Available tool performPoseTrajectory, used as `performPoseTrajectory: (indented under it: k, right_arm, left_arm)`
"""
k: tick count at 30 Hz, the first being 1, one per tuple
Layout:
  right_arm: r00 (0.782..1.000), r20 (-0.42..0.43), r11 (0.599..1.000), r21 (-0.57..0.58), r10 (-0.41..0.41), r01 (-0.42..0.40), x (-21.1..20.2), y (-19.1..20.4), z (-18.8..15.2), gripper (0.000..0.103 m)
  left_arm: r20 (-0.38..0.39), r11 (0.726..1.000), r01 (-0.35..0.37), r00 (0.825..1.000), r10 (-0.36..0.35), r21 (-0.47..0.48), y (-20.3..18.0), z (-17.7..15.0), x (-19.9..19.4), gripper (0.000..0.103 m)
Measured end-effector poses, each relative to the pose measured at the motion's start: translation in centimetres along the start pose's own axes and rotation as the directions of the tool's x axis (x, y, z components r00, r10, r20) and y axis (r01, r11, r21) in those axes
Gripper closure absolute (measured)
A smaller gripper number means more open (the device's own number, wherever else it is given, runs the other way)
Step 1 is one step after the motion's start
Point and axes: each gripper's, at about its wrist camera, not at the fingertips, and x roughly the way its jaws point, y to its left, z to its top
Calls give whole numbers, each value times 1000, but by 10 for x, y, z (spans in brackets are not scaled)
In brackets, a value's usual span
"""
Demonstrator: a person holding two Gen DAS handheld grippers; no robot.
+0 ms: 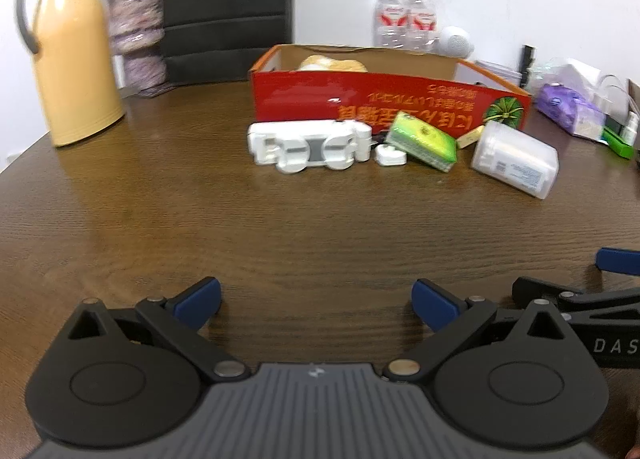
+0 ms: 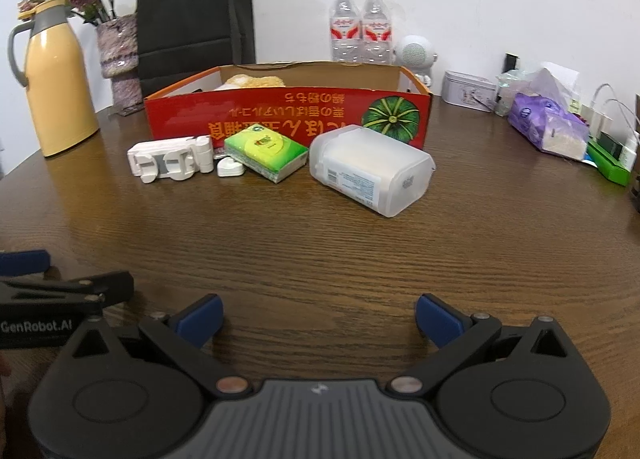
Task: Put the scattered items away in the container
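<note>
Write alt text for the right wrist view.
An open hand-held gripper hovers over a wooden table, facing a red cardboard box. In front of the box lie a white plastic gadget, a green tissue pack and a translucent container.

A dark wooden table (image 2: 320, 243) carries a red box (image 2: 288, 115), white holder (image 2: 170, 159), tissue pack (image 2: 266, 149) and plastic tub (image 2: 370, 175), well ahead of the open jaws.

A: What lies before the cardboard box (image 2: 288, 115)?

B: A row along its front wall: the plastic holder (image 2: 170, 159) leftmost, then the small plug (image 2: 231, 169), the tissue pack (image 2: 266, 153), and the cotton swab tub (image 2: 370, 173) rightmost.

A: And behind the box?

B: Two water bottles (image 2: 360, 29); the thermos (image 2: 54, 79) stands far left.
</note>
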Motion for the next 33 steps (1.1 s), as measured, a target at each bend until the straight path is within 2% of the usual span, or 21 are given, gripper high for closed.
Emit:
performPoseTrajectory:
  k: [2, 5, 7, 9, 11, 13, 15, 16, 19, 21, 22, 23, 25, 27, 28, 29, 31, 32, 33]
  right_arm:
    - [1000, 6, 1000, -3, -1, 1, 0, -9, 7, 2]
    - [997, 83, 1000, -7, -2, 3, -2, -27, 23, 2]
    - [994, 106, 999, -44, -2, 6, 4, -35, 39, 4]
    - [993, 115, 997, -78, 2, 6, 11, -34, 54, 11]
    - [989, 133, 992, -119, 56, -40, 15, -26, 65, 13]
    - [974, 148, 969, -203, 172, -140, 21, -11, 73, 16]
    - [953, 154, 933, -294, 262, -209, 33, 4, 79, 18]
    - [951, 142, 917, -334, 276, -216, 40, 11, 82, 20]
    - [958, 89, 875, -436, 273, -210, 69, 30, 96, 30]
    - [962, 57, 866, -451, 267, -214, 84, 34, 106, 31]
    - [963, 40, 868, -445, 265, -220, 90, 34, 112, 31]
    - [965, 23, 872, -433, 263, -227, 96, 33, 119, 31]
    - [961, -15, 874, -413, 276, -257, 106, 29, 129, 30]
    - [950, -79, 866, -393, 303, -309, 120, 25, 138, 29]
    - [942, -114, 862, -380, 316, -335, 127, 22, 141, 29]
    - [930, -160, 856, -363, 332, -368, 134, 20, 144, 28]
    - [908, -216, 852, -322, 358, -413, 146, 16, 148, 28]
    - [898, -233, 852, -297, 374, -432, 149, 15, 150, 30]
    - [892, -240, 853, -280, 382, -441, 150, 15, 152, 43]
  left_arm:
    - [29, 999, 38, 999, -38, 2, 7, 8, 4, 0]
    - [63, 998, 57, 996, -57, -4, 19, 32, 11, 0]
    - [95, 997, 72, 993, -75, 36, 22, 53, 18, 0]
    - [139, 990, 78, 986, -94, 115, 24, 73, 30, 0]
    - [167, 981, 81, 980, -110, 174, 28, 88, 47, 0]
    - [177, 962, 113, 971, -160, 249, 33, 97, 69, 0]
    - [148, 920, 165, 962, -230, 355, 36, 100, 89, 0]
    - [131, 905, 184, 959, -250, 383, 37, 102, 98, 0]
    - [33, 865, 298, 940, -339, 403, 43, 105, 121, 0]
    - [-44, 842, 346, 931, -361, 413, 44, 105, 131, 0]
    - [-50, 840, 352, 930, -365, 413, 45, 104, 130, 0]
    - [-53, 837, 371, 922, -383, 403, 47, 102, 128, 0]
    - [-85, 824, 434, 896, -435, 365, 52, 103, 118, 0]
    - [-94, 795, 481, 870, -483, 369, 52, 99, 105, 0]
    - [-87, 786, 478, 870, -486, 392, 49, 98, 101, 0]
    - [-80, 789, 456, 881, -467, 412, 46, 97, 101, 0]
    - [-93, 818, 416, 905, -415, 397, 39, 104, 112, 0]
    - [-109, 833, 413, 909, -402, 369, 38, 107, 119, 2]
    - [-123, 847, 418, 908, -400, 329, 39, 111, 127, 19]
